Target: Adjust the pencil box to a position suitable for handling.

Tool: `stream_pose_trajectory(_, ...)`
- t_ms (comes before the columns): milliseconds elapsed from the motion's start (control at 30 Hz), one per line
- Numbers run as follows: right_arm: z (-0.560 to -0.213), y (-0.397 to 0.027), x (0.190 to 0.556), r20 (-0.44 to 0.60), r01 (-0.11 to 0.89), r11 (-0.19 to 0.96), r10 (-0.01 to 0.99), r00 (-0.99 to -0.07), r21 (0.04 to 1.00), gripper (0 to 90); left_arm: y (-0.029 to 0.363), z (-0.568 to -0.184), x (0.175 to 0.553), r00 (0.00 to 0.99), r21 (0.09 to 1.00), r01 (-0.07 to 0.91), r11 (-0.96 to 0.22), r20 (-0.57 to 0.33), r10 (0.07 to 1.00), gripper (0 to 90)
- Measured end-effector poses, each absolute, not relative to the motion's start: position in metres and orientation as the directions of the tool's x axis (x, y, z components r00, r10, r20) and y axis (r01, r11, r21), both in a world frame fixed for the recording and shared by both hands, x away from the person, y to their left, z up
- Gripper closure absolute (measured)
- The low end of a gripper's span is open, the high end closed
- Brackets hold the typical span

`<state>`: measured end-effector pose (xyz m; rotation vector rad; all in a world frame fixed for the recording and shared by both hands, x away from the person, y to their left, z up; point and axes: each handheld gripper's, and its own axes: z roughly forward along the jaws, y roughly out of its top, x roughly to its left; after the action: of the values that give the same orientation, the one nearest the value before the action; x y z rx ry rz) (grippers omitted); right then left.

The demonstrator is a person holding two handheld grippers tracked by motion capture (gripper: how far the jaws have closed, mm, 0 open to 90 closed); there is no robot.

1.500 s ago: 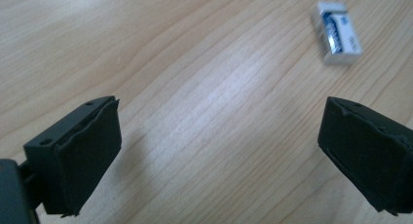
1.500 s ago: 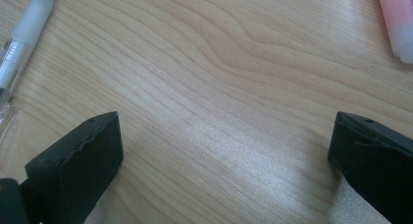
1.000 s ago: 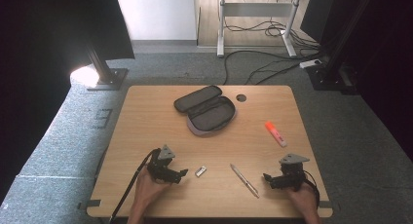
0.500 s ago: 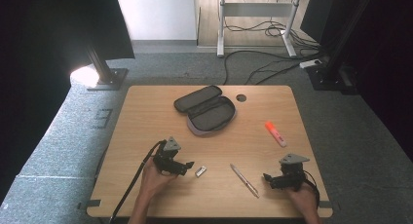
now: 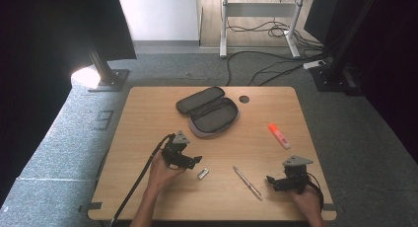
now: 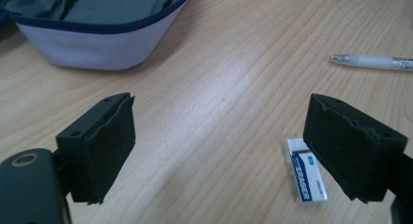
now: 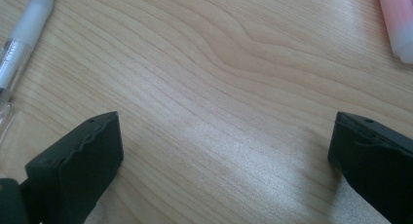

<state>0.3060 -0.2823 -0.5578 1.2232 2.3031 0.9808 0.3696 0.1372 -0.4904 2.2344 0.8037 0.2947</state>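
Observation:
My left gripper hovers over the table left of centre, held in a hand. Its jaws stand wide and have just been closing a little, with nothing between them. A small white eraser lies just right of it; in the left gripper view the eraser lies beside the right jaw, partly hidden behind it. My right gripper rests open near the front right edge, with bare wood between its jaws. A clear pen lies between the two grippers.
An open grey pencil case lies at the table's middle back, close ahead in the left gripper view. An orange highlighter lies at the right. A dark round hole sits near the back edge. Cables trail from both grippers.
My left gripper has risen and moved right and away from the front edge, towards the eraser. The right gripper has stayed still.

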Motion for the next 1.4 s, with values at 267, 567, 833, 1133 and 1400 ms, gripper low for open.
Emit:
stream_pose_trajectory(267, -0.558, -0.282, 0.306, 0.011, 0.58, 0.387, 0.825, -0.564, 0.717, 0.0, 0.126, -0.486, 0.383, 0.782, 0.704, 0.456, -0.543, -0.027, 0.622, 13.6)
stream_pose_trajectory(567, -0.558, -0.282, 0.306, 0.011, 0.58, 0.387, 0.826, -0.564, 0.717, 0.0, 0.114, -0.481, 0.399, 0.79, 0.713, 0.446, -0.541, -0.031, 0.612, 13.7)
stream_pose_trajectory(833, -0.558, -0.282, 0.306, 0.011, 0.58, 0.387, 0.825, -0.564, 0.717, 0.0, 0.103, -0.476, 0.412, 0.799, 0.706, 0.44, -0.554, -0.027, 0.6, 14.0)
stream_pose_trajectory(1133, -0.558, -0.282, 0.306, 0.012, 0.581, 0.386, 0.826, -0.563, 0.717, 0.0, 0.09, -0.475, 0.429, 0.81, 0.709, 0.43, -0.559, -0.03, 0.586, 14.3)
stream_pose_trajectory(1400, -0.558, -0.282, 0.306, 0.012, 0.581, 0.387, 0.826, -0.564, 0.716, 0.0, 0.078, -0.473, 0.442, 0.821, 0.698, 0.422, -0.578, -0.025, 0.57, 14.4)
